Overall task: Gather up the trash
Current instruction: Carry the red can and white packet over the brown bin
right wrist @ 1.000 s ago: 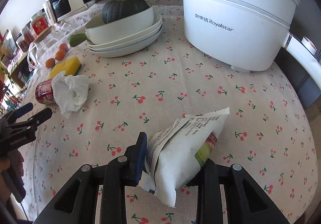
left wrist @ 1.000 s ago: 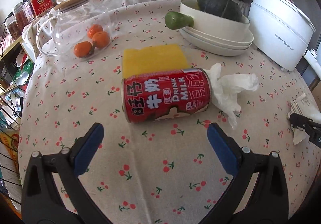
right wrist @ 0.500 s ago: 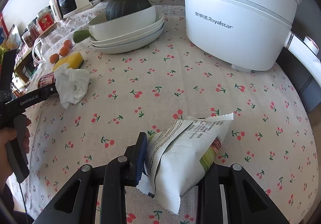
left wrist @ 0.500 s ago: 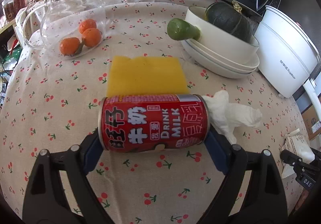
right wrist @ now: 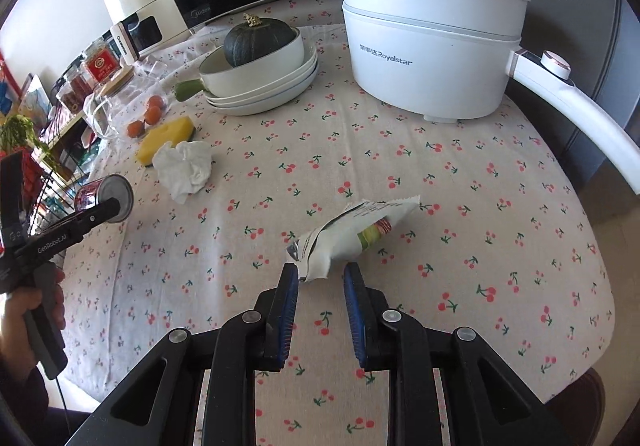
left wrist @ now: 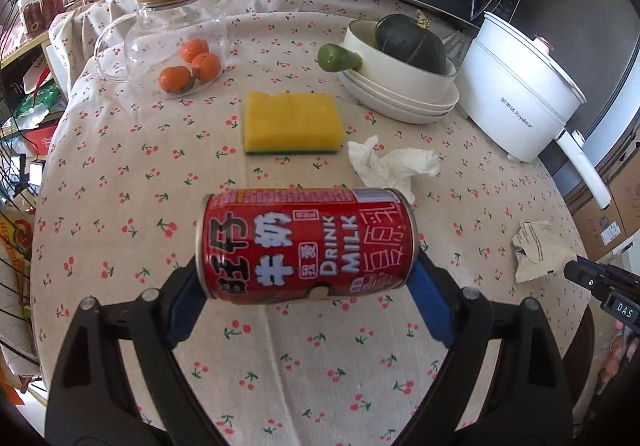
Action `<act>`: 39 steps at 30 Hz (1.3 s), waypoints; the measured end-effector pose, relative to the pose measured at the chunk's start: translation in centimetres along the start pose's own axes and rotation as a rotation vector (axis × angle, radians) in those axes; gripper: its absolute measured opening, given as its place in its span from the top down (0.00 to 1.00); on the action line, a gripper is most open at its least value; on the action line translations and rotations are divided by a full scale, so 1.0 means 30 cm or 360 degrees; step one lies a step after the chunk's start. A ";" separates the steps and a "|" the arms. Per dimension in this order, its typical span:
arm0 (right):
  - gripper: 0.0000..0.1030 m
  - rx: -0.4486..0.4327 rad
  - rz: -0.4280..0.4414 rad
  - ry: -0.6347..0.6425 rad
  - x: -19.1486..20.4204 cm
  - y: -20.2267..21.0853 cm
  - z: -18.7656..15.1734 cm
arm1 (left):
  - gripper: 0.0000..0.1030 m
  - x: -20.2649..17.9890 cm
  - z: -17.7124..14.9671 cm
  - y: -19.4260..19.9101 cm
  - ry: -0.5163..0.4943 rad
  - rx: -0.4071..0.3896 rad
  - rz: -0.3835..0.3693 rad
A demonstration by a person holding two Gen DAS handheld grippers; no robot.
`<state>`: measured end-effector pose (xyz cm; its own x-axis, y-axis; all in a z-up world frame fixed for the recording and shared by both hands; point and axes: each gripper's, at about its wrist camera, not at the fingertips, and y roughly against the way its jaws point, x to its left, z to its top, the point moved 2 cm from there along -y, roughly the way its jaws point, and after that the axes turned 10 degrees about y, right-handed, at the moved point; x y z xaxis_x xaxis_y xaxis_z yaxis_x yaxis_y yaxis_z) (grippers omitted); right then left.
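The left gripper (left wrist: 306,270) is clamped across the ends of a red milk can (left wrist: 308,246), which lies sideways between the blue pads, clear of the cherry-print tablecloth (left wrist: 280,358). The jaws stand wide, filled by the can's length.

The right gripper (right wrist: 321,270) has its jaws narrow and closing. The near corner of a white snack packet (right wrist: 352,230) reaches just between the fingertips; it touches the left pad, and a gap shows at the right one, so nothing is pinched.

Beyond the can lies a crumpled tissue (left wrist: 392,166), and just past that a yellow sponge (left wrist: 292,126).

Farther ahead of the left gripper, to its left, stands a glass jug (left wrist: 172,26) with a wooden lid. Three tangerines (left wrist: 200,62) sit at its base — whether inside or beside it I cannot tell.

Ahead and to the right, a white pan (left wrist: 400,74) with a green handle rests on stacked plates and holds a dark green squash (left wrist: 408,42).

A white electric pot (right wrist: 432,46) stands far ahead of the right gripper, lid on — contents hidden.
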<state>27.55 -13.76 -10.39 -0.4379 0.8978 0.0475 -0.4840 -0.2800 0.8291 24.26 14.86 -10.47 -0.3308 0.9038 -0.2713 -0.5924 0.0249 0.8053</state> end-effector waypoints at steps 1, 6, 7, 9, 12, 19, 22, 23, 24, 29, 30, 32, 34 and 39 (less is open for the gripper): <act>0.76 0.0005 -0.0012 -0.0014 -0.006 0.020 -0.013 | 0.13 0.001 -0.011 0.024 0.0015 0.0009 -0.0008; 0.11 -0.0052 -0.0086 -0.0246 -0.071 0.079 -0.078 | 0.13 -0.011 -0.063 0.126 0.0000 0.0042 -0.0047; 0.11 -0.0054 -0.0095 -0.0290 -0.082 0.070 -0.082 | 0.13 -0.015 -0.077 0.140 -0.0014 0.0047 -0.0055; 0.11 -0.0025 -0.0099 -0.0380 -0.095 0.031 -0.078 | 0.13 -0.015 -0.099 0.154 -0.0021 0.0061 -0.0079; 0.11 -0.0007 -0.0118 -0.0453 -0.080 -0.045 -0.063 | 0.13 -0.011 -0.114 0.148 0.0007 0.0116 -0.0127; 0.08 -0.0034 -0.0264 -0.0379 0.022 -0.196 0.017 | 0.13 -0.014 -0.104 0.110 -0.0071 0.0141 -0.0096; 0.05 -0.0019 -0.0345 -0.0348 0.038 -0.248 0.031 | 0.13 -0.008 -0.101 0.095 -0.0095 0.0140 -0.0072; 0.05 -0.0007 -0.0363 -0.0338 0.042 -0.268 0.030 | 0.13 -0.006 -0.102 0.090 -0.0099 0.0146 -0.0069; 0.05 0.0005 -0.0384 -0.0326 0.045 -0.284 0.026 | 0.13 -0.006 -0.104 0.084 -0.0101 0.0153 -0.0068; 0.26 -0.0051 -0.0458 -0.0201 0.055 -0.271 0.010 | 0.13 -0.019 -0.121 0.079 -0.0102 0.0182 -0.0100; 0.30 -0.0043 -0.0456 -0.0194 0.051 -0.260 0.009 | 0.12 -0.024 -0.125 0.082 -0.0104 0.0185 -0.0110; 0.31 -0.0056 -0.0422 -0.0187 0.038 -0.225 -0.005 | 0.13 -0.039 -0.134 0.089 -0.0105 0.0192 -0.0134; 0.33 -0.0074 -0.0403 -0.0184 0.023 -0.178 -0.022 | 0.13 -0.059 -0.144 0.099 -0.0103 0.0198 -0.0169; 0.33 -0.0095 -0.0348 -0.0202 -0.010 -0.040 -0.079 | 0.13 -0.140 -0.184 0.131 -0.0169 0.0201 -0.0251</act>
<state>26.47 -14.50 -12.72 -0.2214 0.9736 -0.0564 -0.6024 -0.0910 0.7930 19.27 8.82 -9.09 -0.1581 0.9243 -0.3473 -0.5316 0.2167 0.8188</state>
